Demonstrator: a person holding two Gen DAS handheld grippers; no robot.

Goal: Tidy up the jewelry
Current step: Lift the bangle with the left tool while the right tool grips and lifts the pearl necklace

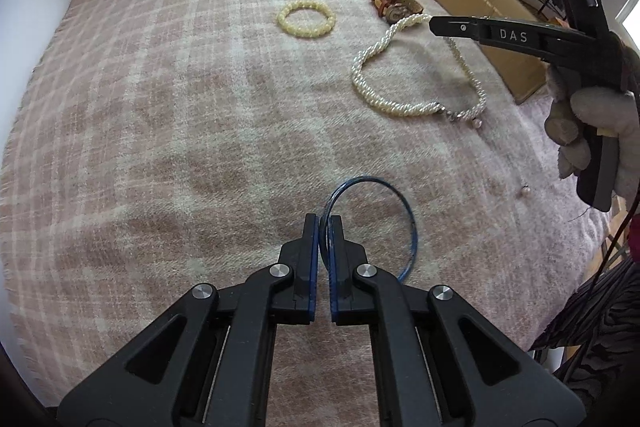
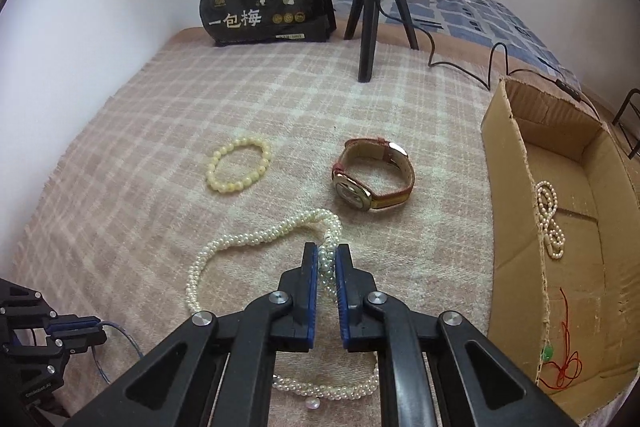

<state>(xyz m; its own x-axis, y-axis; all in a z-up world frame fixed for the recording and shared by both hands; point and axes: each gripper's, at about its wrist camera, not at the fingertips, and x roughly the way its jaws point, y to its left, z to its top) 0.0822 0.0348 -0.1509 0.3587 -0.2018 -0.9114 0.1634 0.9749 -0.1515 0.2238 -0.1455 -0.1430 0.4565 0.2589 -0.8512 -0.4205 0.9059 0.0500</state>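
Note:
My left gripper [image 1: 324, 221] is shut on a thin blue bangle [image 1: 404, 203] just above the pink plaid blanket [image 1: 160, 107]; it also shows low left in the right wrist view [image 2: 94, 335]. My right gripper [image 2: 327, 251] is shut on a twisted white pearl necklace [image 2: 224, 247], whose loop lies on the blanket; in the left wrist view [image 1: 434, 25] it holds the necklace [image 1: 376, 55] at its far end. A yellow bead bracelet [image 2: 238, 163] and a gold watch with a red strap [image 2: 372, 175] lie beyond.
An open cardboard box [image 2: 516, 195] stands at the right, holding a pearl strand [image 2: 550, 223] and a red cord [image 2: 564, 359]. A black tripod [image 2: 370, 7], its cable and a black snack bag [image 2: 264, 3] stand at the back. A loose pearl [image 1: 525, 190] lies near the blanket's right edge.

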